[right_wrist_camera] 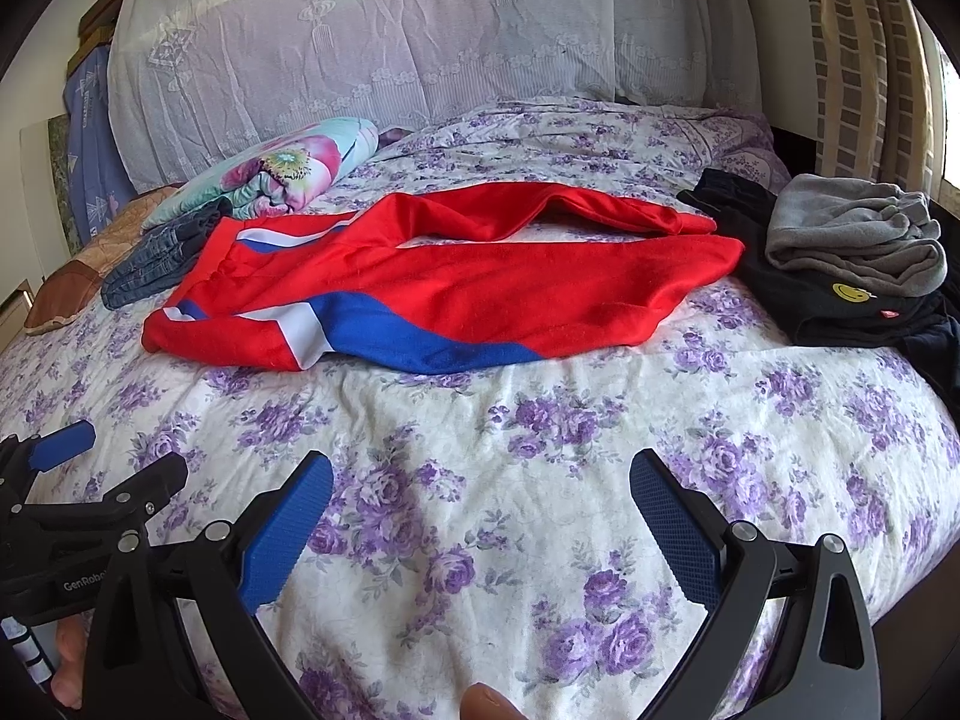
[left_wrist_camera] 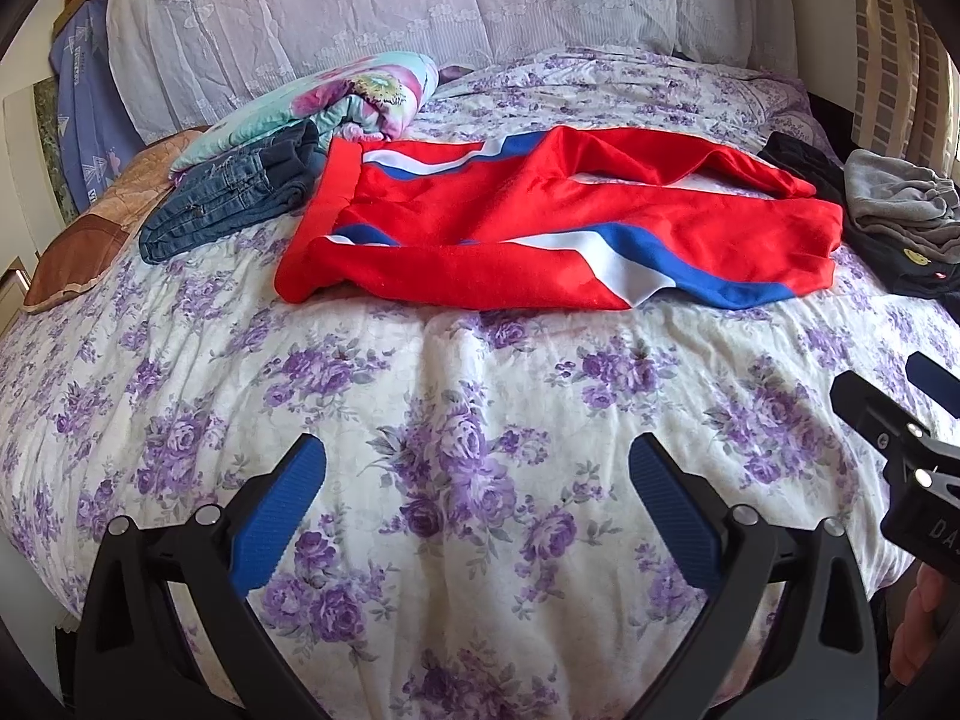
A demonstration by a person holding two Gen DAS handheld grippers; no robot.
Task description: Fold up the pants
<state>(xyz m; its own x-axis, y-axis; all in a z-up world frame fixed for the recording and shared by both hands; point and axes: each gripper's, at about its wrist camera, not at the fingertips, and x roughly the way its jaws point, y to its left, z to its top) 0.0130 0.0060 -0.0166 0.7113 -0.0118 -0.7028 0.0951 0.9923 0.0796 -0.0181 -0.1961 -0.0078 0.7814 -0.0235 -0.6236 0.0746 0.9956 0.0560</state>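
Red pants [left_wrist_camera: 540,222] with blue and white side stripes lie spread sideways across the middle of the bed; they also show in the right wrist view [right_wrist_camera: 456,282]. The waistband end is at the left, the legs run to the right. My left gripper [left_wrist_camera: 477,462] is open and empty, above the floral bedspread well in front of the pants. My right gripper [right_wrist_camera: 480,474] is open and empty too, beside the left one; it shows at the right edge of the left wrist view [left_wrist_camera: 894,396].
Folded jeans [left_wrist_camera: 234,198] and a floral pillow [left_wrist_camera: 336,102] lie at the back left. A pile of grey [right_wrist_camera: 858,234] and black clothes [right_wrist_camera: 840,306] sits at the right. A lace-covered headboard [left_wrist_camera: 420,6] stands behind. The bedspread [left_wrist_camera: 480,372] is purple-flowered.
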